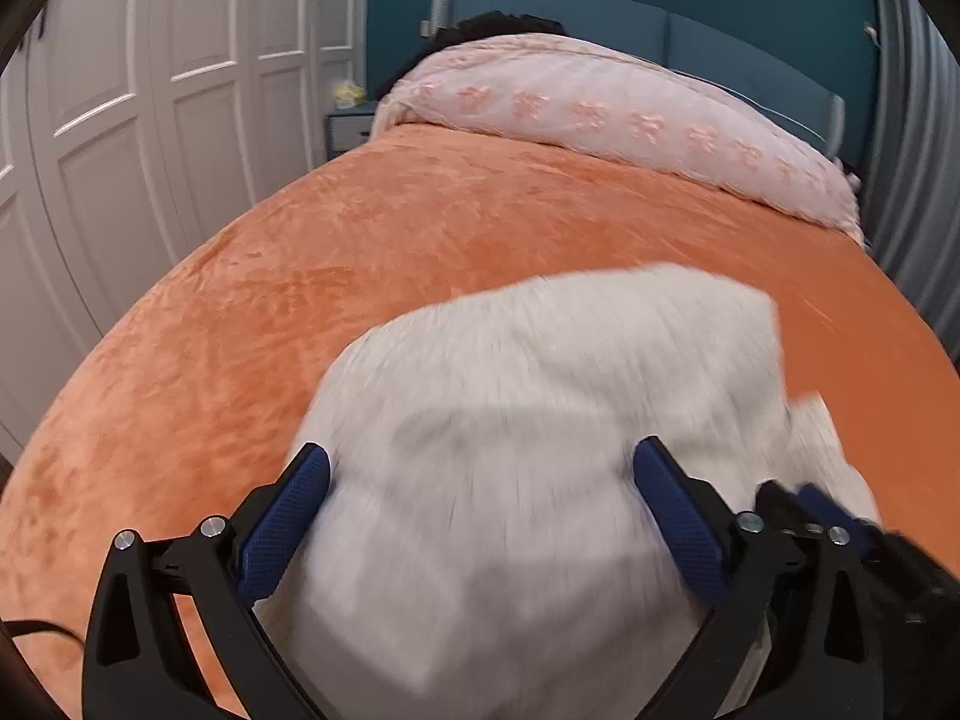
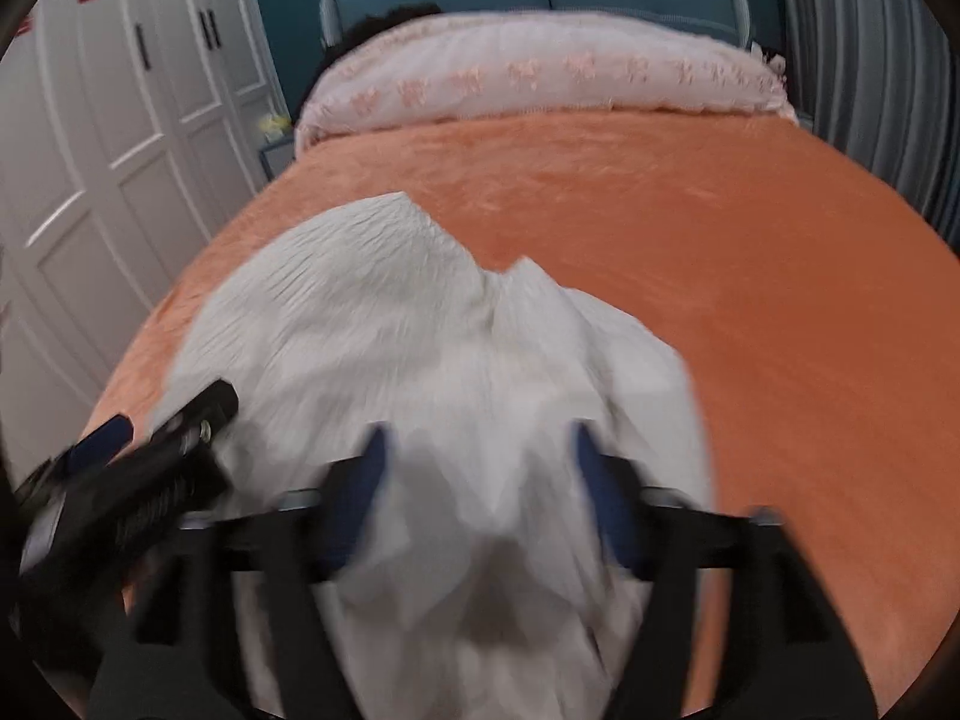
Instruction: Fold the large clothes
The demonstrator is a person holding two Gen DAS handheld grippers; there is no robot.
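A large white crinkled garment [image 1: 540,372] lies on the orange bedspread [image 1: 240,300], folded into a broad block. My left gripper [image 1: 483,459] is open, its blue pads [image 1: 288,528] spread wide over the near part of the cloth without pinching it. Blurred at the right edge of the same view is the right gripper [image 1: 804,504]. In the right wrist view the garment [image 2: 372,312] bunches up between the right gripper's [image 2: 480,438] blue pads [image 2: 366,480], which stand apart and open. The left gripper [image 2: 168,420] shows at the left, over the cloth's edge.
A rolled pink quilt [image 1: 630,114] lies across the head of the bed before a blue headboard [image 1: 600,12]. White wardrobe doors [image 1: 120,120] run along the left side. A grey curtain [image 2: 870,60] hangs at the right. Bare orange bedspread [image 2: 780,300] stretches right of the garment.
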